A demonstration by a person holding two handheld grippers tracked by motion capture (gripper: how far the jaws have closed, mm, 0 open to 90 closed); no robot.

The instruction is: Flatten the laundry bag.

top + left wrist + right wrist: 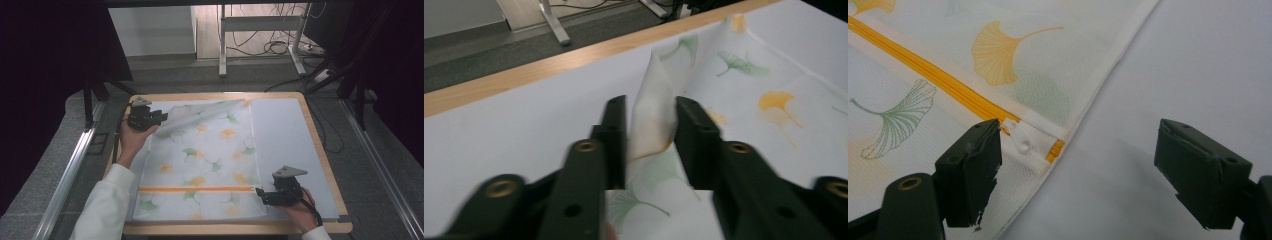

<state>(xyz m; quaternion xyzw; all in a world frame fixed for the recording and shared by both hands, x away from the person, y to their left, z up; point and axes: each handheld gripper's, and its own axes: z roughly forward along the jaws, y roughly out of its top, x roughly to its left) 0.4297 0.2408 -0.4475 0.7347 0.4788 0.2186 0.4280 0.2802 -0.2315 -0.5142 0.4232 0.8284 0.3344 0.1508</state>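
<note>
Presently left tongs [650, 131] pinch the mesh bag [744, 100] corner; right tongs [1075, 175] gape wide over its zipper end [1030, 145].

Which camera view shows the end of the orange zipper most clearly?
The right gripper view: the orange zipper ends there, close, at a white tab. The high view shows it as a thin orange line; the left gripper view shows other cloth.

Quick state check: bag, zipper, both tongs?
Bag: flat on the mat, far left corner lifted and folded over.
Zipper: closed, as far as visible; its end sits by the bag's right edge.
Left tongs: shut on the bag's lifted corner.
Right tongs: open, jaws wide apart around the zipper end, gripping nothing.
Mat: flat on the table.
</note>
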